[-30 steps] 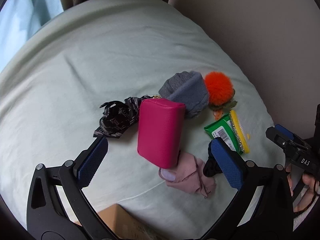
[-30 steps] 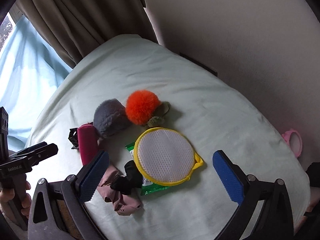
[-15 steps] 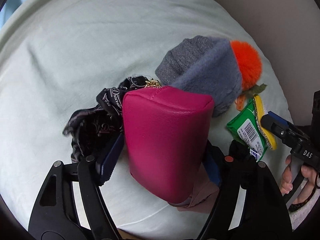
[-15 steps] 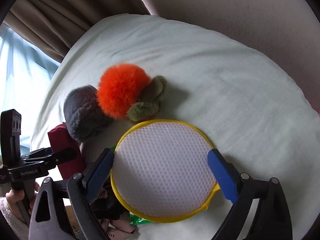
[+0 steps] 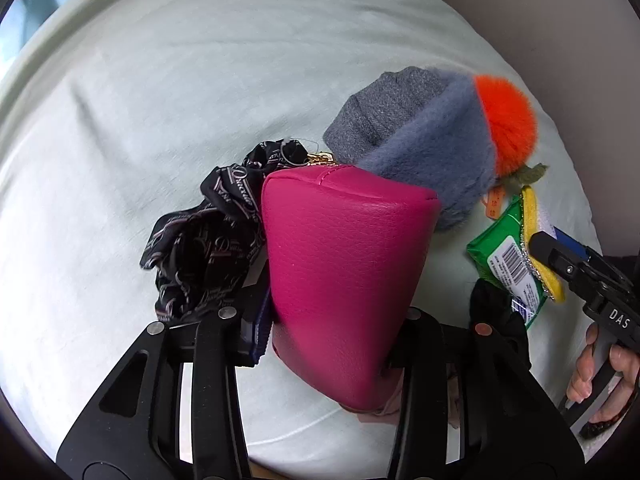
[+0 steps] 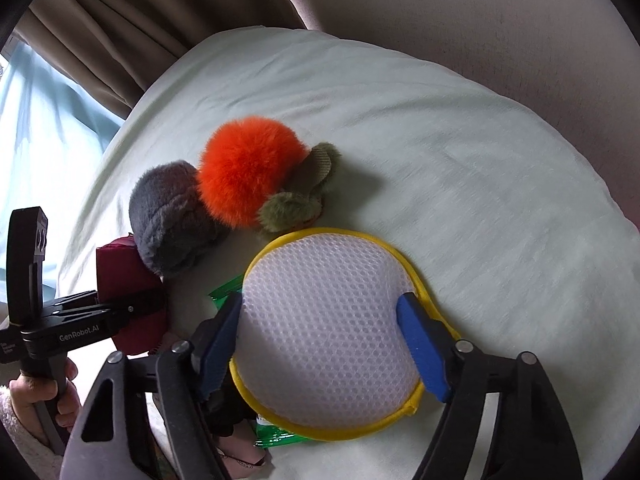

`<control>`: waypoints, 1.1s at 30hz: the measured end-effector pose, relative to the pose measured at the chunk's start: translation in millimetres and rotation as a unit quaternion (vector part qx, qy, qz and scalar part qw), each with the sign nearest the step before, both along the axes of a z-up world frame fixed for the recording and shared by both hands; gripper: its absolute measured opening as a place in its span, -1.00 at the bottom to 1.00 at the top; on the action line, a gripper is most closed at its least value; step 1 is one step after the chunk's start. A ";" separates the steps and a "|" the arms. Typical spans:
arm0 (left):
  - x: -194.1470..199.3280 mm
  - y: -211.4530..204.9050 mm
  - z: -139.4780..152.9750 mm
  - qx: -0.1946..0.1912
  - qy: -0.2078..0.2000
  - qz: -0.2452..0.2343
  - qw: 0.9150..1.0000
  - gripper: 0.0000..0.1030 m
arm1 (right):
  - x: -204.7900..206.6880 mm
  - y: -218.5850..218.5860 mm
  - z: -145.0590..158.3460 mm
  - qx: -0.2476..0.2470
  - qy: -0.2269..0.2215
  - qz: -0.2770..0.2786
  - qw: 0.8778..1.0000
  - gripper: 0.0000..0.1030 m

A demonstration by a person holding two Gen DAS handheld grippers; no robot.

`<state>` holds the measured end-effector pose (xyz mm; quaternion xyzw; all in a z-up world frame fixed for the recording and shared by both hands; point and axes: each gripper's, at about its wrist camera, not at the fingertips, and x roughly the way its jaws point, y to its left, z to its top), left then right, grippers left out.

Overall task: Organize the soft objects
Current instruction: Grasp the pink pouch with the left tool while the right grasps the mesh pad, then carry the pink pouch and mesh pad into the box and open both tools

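My left gripper [image 5: 332, 332] is shut on a magenta pouch [image 5: 340, 276] that fills the middle of the left wrist view; the pouch also shows at the left of the right wrist view [image 6: 128, 292]. My right gripper [image 6: 320, 344] is closed around a round white mesh pad with a yellow rim [image 6: 328, 332], its blue pads pressing both sides. A grey fleece hat [image 5: 416, 152] and an orange pom-pom [image 6: 248, 168] lie just beyond, touching each other. A black patterned scarf [image 5: 200, 248] lies left of the pouch.
All lies on a pale green bedsheet [image 6: 460, 152]. A green packet [image 5: 504, 264] sits under the mesh pad. A pink cloth [image 6: 240, 456] lies under my right gripper. A beige wall [image 6: 480, 20] and curtains [image 6: 100, 40] stand behind the bed.
Both grippers moved forward and down and closed: the left onto the magenta pouch, the right onto the mesh pad.
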<state>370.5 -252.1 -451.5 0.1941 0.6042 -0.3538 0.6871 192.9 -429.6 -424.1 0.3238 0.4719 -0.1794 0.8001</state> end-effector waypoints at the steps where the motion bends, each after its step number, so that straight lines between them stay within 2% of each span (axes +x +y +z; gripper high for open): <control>1: -3.5 1.9 3.0 -0.003 -0.002 0.001 1.000 -0.33 | -0.5 1.4 1.1 -0.001 -0.001 0.001 1.000 0.23; 7: -16.3 7.3 26.6 -0.020 -0.013 0.005 1.000 -0.35 | 2.6 12.1 11.3 -0.012 -0.010 0.017 1.000 -0.23; 10: -22.6 2.7 39.0 -0.029 -0.021 0.007 0.999 -0.35 | 2.1 14.0 19.0 -0.021 -0.013 0.023 0.999 -0.54; 12: -25.4 4.1 48.6 -0.037 -0.023 0.010 0.999 -0.35 | 1.4 14.6 24.3 -0.021 -0.019 0.027 0.999 -0.63; 19: -40.6 15.1 74.8 -0.054 -0.034 0.025 0.998 -0.35 | -0.5 15.4 32.8 -0.009 -0.016 0.038 0.999 -0.71; 24: -54.4 29.4 96.6 -0.060 -0.036 0.034 0.997 -0.35 | -9.5 16.0 40.4 -0.013 -0.030 0.042 0.999 -0.78; 28: -64.2 38.6 111.7 -0.062 -0.052 0.035 0.996 -0.35 | -18.0 18.0 60.2 -0.023 -0.049 0.048 0.997 -0.78; 33: -76.7 55.6 146.2 -0.084 -0.063 0.059 0.993 -0.35 | -19.9 25.3 97.9 -0.039 -0.074 0.062 0.995 -0.78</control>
